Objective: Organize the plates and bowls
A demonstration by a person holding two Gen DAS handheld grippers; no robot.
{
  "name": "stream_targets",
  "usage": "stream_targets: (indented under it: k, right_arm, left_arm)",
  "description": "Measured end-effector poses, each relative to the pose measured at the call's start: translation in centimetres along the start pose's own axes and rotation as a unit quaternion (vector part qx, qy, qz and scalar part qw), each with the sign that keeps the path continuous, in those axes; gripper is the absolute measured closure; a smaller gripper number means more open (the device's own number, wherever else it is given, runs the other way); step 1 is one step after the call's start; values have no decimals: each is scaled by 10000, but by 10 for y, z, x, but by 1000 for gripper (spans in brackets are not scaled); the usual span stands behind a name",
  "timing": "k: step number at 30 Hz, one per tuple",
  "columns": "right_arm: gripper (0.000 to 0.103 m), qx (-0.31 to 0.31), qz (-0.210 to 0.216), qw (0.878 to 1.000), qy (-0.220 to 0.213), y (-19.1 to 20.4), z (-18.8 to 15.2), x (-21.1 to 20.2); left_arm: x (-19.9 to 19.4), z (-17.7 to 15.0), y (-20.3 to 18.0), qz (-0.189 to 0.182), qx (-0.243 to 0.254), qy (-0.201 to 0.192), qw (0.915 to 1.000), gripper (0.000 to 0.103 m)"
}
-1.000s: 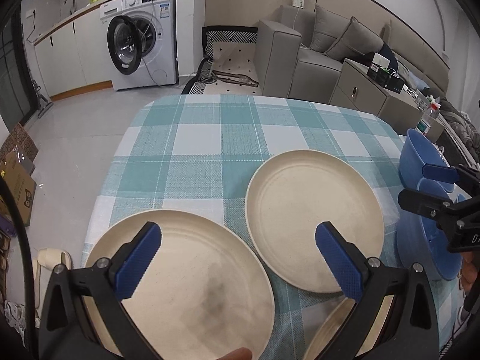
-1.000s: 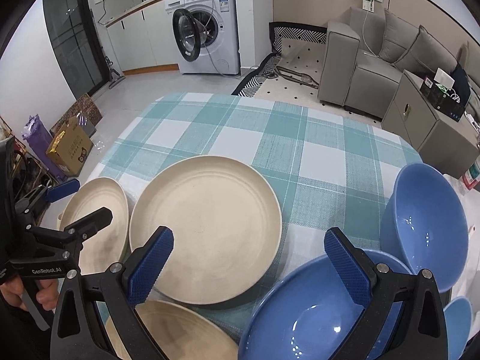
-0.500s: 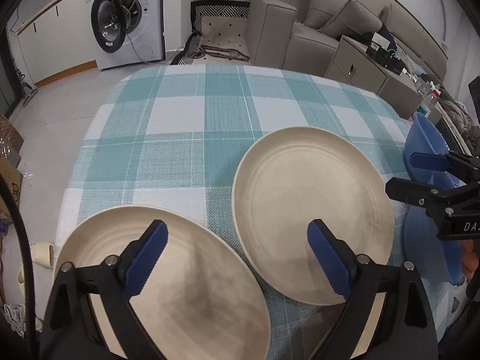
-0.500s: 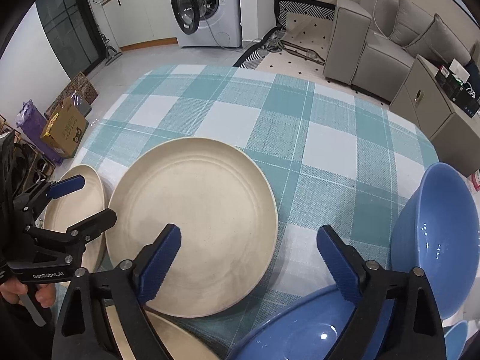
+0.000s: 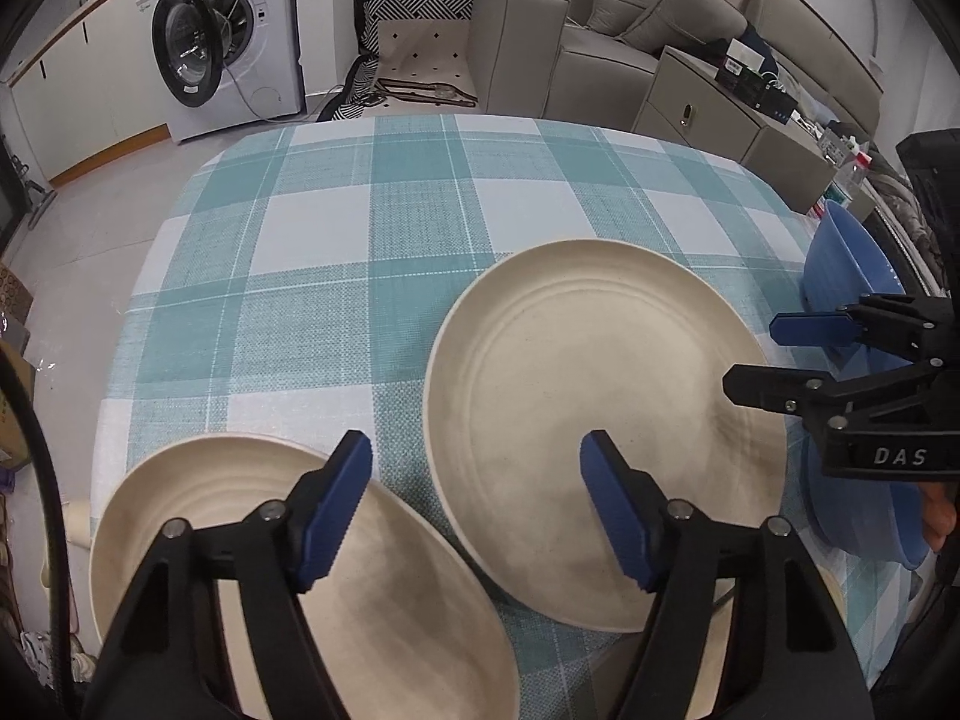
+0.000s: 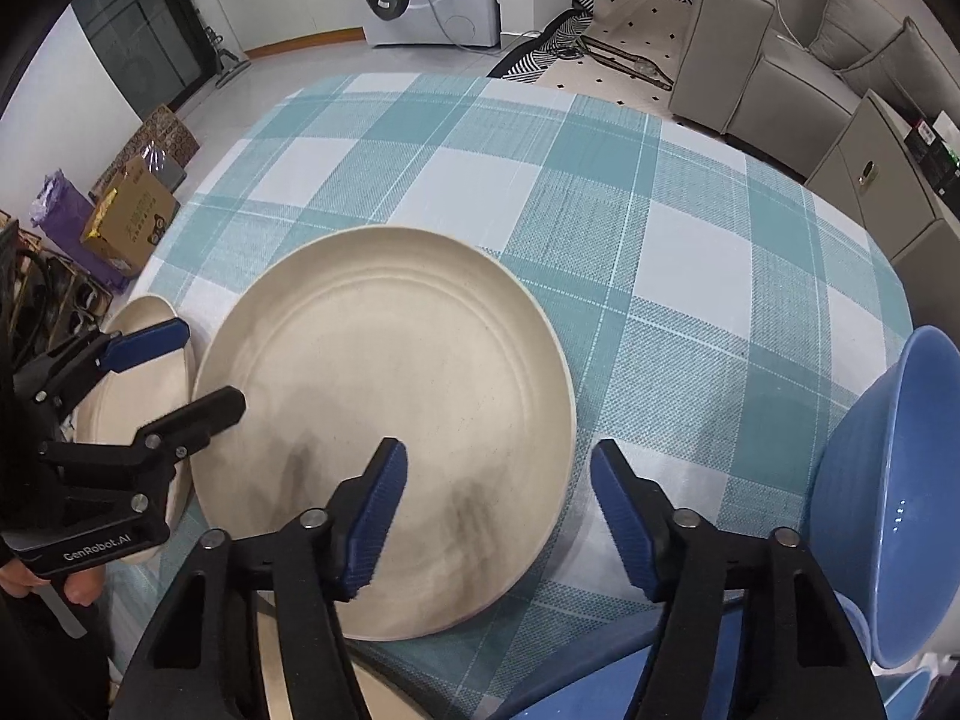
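Observation:
A large cream plate (image 5: 600, 438) lies in the middle of the checked table; it also shows in the right wrist view (image 6: 384, 420). A second cream plate (image 5: 288, 588) lies at the near left, under my left gripper (image 5: 477, 510), which is open and empty above the gap between the two plates. My right gripper (image 6: 498, 516) is open and empty above the large plate's near right rim. A blue bowl (image 6: 894, 510) stands to its right, with another blue bowl (image 6: 600, 690) below it. The right gripper shows in the left wrist view (image 5: 780, 354).
The teal checked tablecloth (image 6: 600, 192) covers the table. A third cream plate's edge (image 6: 270, 678) shows at the near edge. Beyond the table are a washing machine (image 5: 228, 36), a grey sofa (image 5: 600, 30) and boxes on the floor (image 6: 132, 210).
Both grippers have narrowed their openings and moved forward and lower over the table. The right gripper has shifted left, from over the blue bowl to over the large plate's rim.

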State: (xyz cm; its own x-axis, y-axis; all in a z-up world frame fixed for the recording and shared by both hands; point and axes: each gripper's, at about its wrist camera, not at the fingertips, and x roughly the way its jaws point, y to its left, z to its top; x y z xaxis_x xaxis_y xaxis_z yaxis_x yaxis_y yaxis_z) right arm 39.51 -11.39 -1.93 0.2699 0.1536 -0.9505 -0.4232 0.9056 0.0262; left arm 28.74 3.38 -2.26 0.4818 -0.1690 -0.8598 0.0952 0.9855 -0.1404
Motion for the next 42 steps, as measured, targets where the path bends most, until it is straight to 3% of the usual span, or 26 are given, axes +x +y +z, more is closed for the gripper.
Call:
stream_targets:
  k: [5,11,15,25,36,42]
  right_arm:
    - [43,-62,-52,9999,103,3,1,4]
    - [44,-188,-211,9990,333,7,2,13]
    - [45,-226,-223,9986,428,7,3,18]
    - [52,-114,-286,9993,229,1,9,19]
    - [55,-420,-569,9957,594,9,3,30]
    - [74,-441,-810,9948,428,9,0,27]
  left_arm:
    - [8,1,-1,-118,40,164,9998,51]
    - [12,2,-3,-86,68,260,9996,54]
    - [13,3,-2,32,51,287,9996,64]
    - [19,10,1,142,-57,182,9997,65]
    - [26,-1,-18,479,358,413,9974,65]
    - [24,-3,-19,602,388,342,9968,65]
